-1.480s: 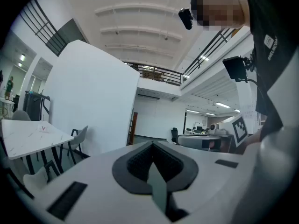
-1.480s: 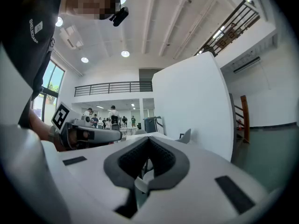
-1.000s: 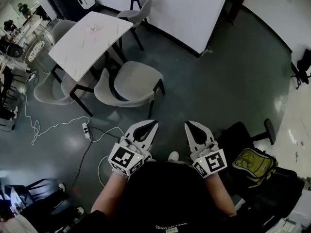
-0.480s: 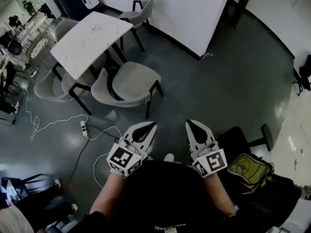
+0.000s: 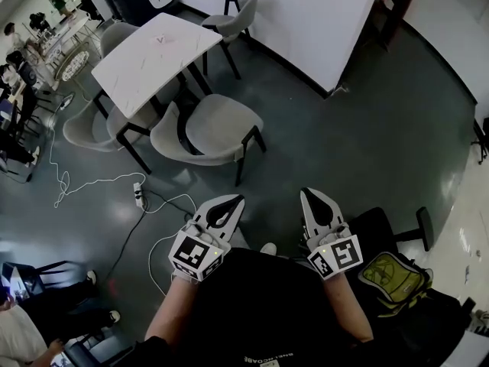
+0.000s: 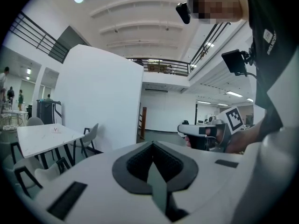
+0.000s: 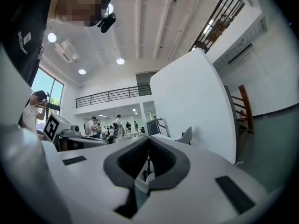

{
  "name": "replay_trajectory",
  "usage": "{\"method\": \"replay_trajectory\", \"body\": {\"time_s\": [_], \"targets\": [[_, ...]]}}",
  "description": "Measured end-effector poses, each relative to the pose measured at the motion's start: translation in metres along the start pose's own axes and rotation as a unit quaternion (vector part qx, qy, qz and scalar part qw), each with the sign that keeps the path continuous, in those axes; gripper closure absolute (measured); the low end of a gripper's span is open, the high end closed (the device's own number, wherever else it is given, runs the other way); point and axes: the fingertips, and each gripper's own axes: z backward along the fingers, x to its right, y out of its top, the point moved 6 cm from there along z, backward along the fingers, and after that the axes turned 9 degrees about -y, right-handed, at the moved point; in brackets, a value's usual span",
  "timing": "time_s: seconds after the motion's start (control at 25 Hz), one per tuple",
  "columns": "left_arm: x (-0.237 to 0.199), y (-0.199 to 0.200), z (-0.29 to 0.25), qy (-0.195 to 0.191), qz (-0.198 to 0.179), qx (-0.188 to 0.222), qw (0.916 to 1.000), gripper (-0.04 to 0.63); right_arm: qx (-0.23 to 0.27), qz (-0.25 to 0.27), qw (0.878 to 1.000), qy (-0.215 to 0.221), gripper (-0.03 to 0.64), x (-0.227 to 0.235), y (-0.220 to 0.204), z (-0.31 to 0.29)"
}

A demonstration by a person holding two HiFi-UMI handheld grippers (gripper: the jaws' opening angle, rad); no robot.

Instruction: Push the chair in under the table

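Sliding a little to the right in the head view, the tabletop (image 5: 153, 56) and the grey chair (image 5: 218, 128) tell me the head has swung toward them, while both tongs have kept their low place in front of the body. The chair stands pulled out at the tabletop's near corner, with its seat out from under the top, so the push is not yet begun. The left tongs (image 5: 229, 202) and right tongs (image 5: 313, 199) point roughly toward it but hang well apart from it. Open floor (image 5: 321, 128) and a white cable (image 5: 164, 201) lie between.

In the left gripper view, the left tongs (image 6: 152, 143) are pressed together with nothing between them. The tabletop (image 6: 42, 136) sits far off toward the left edge, and the right tongs (image 6: 201, 130) show alongside.

In the right gripper view, the right tongs (image 7: 148, 143) are likewise together and empty, aimed along the white partition (image 7: 191, 101). I cannot pick out the pulled-out chair here.

I judge this to be the approach. I must close the gap, mind the cable underfoot, and set the closed tips against the chair.
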Motion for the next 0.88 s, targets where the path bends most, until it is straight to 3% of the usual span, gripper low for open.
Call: {"method": "replay_trajectory", "body": {"time_s": [0.36,0.88], "targets": [[-0.061,0.004,-0.006,0.003,0.018,0.012,0.9998,0.592,-0.019,0.008,1.000,-0.001,0.604,-0.003,-0.004,-0.054],[-0.203,0.018,-0.005,-0.011,0.032,0.001,0.9994,0.592,-0.050,-0.003,0.999,-0.010,0.604,-0.030,-0.016,-0.186]]}}
